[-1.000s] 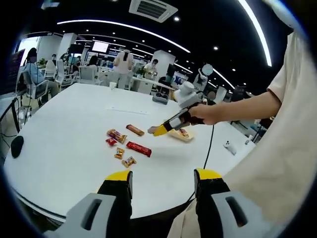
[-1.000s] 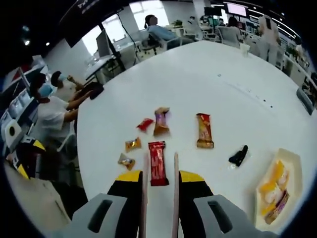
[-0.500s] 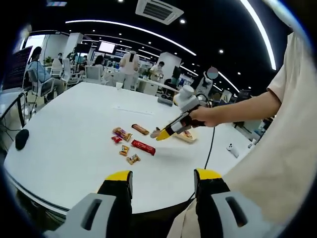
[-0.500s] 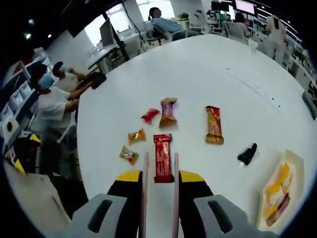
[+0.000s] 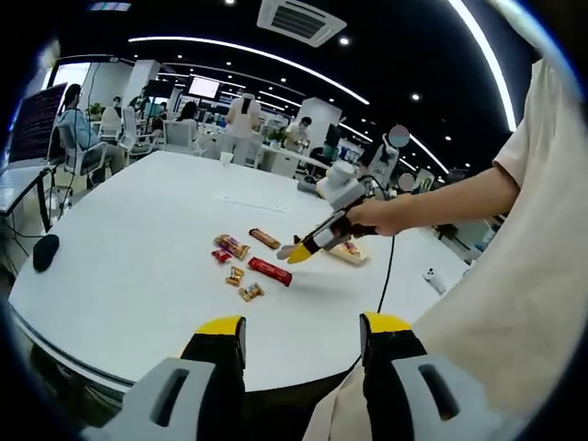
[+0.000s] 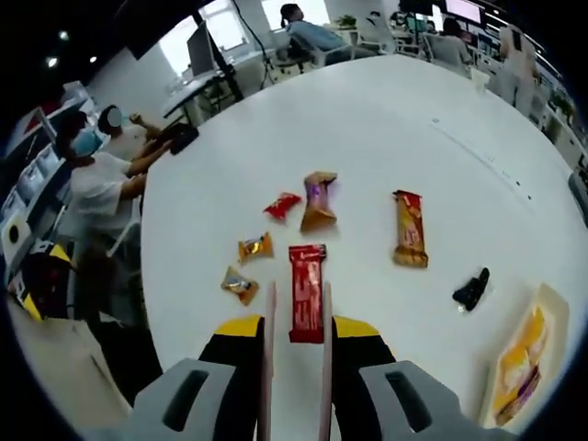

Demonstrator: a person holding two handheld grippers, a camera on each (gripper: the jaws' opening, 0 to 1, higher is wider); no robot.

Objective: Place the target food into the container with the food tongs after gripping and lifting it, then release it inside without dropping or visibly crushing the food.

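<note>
The red bar (image 6: 307, 292) is laid lengthwise, pointing away, between the tips of the narrowly parted tongs (image 6: 295, 308), not gripped.

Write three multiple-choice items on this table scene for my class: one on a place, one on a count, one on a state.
1. Where does the red bar lie?
A. In the tray
B. Just ahead of the tongs
C. On the floor

2. How many wrapped snacks lie loose on the table?
A. Two
B. Ten
C. Six

3. How do the tongs in the right gripper stand?
A. Empty
B. Gripping food
C. Inside the tray

Answers: 1 B, its near end sits between the tips. 2 C, six wrappers outside the tray. 3 A, nothing clamped.
</note>
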